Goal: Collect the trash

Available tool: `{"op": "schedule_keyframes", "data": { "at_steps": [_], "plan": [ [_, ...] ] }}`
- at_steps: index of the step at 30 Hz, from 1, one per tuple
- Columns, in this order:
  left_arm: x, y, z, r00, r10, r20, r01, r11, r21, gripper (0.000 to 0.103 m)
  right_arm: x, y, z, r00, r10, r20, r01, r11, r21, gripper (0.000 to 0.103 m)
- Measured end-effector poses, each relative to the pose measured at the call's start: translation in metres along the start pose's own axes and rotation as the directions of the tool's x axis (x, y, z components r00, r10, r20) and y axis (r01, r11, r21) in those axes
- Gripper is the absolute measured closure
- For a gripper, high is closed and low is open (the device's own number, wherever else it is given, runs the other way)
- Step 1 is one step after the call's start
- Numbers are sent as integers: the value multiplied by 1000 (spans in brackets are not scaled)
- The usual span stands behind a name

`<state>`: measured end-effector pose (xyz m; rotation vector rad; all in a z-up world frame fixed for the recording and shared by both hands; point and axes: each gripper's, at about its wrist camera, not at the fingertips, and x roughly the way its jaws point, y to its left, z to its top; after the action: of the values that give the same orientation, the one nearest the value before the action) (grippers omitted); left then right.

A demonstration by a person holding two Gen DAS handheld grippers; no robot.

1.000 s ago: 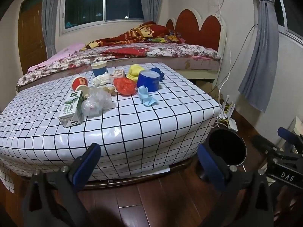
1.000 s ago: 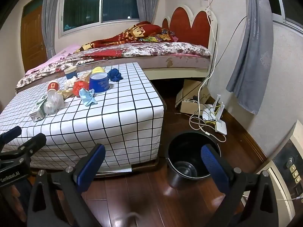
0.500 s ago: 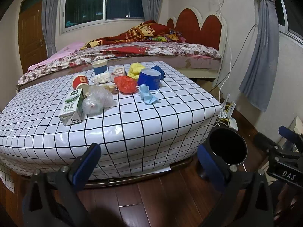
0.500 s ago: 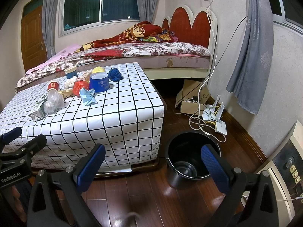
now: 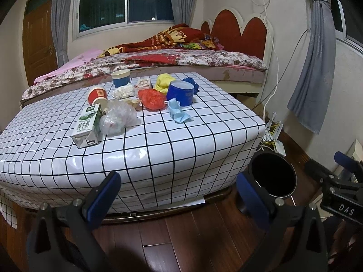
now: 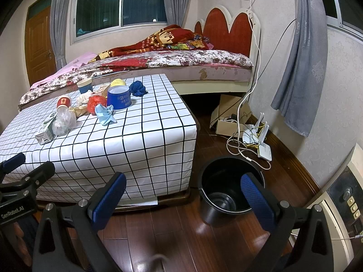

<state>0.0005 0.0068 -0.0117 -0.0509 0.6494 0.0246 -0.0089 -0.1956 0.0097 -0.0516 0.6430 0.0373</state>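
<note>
Trash lies on a table with a white checked cloth (image 5: 204,140): a green milk carton (image 5: 87,129), a clear plastic bag (image 5: 118,119), a red paper cup (image 5: 97,95), a red bag (image 5: 152,98), a light blue face mask (image 5: 178,113), a blue tub (image 5: 180,93), yellow wrapping (image 5: 164,81) and white tissue (image 5: 123,91). A black bin (image 6: 229,185) stands on the floor right of the table. My left gripper (image 5: 179,195) is open and empty, low before the table's front. My right gripper (image 6: 183,195) is open and empty above the floor, by the bin.
A bed (image 6: 172,65) with a red headboard stands behind the table. Cables, a cardboard box (image 6: 226,120) and a white router (image 6: 261,140) lie on the wooden floor by the right wall. A grey curtain (image 6: 297,68) hangs there. A door (image 5: 38,43) is far left.
Both grippers have risen and edged slightly forward toward the table. Nothing has been picked up and both stay open.
</note>
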Motion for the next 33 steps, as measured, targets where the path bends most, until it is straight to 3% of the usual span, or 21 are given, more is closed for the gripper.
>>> {"op": "schedule_keyframes", "data": {
  "at_steps": [33],
  "plan": [
    [1,2,-4,1000,3,-1,-3,1000,-4,1,0,0,0,1000,1,0,-1,1000,0,1]
  ]
}}
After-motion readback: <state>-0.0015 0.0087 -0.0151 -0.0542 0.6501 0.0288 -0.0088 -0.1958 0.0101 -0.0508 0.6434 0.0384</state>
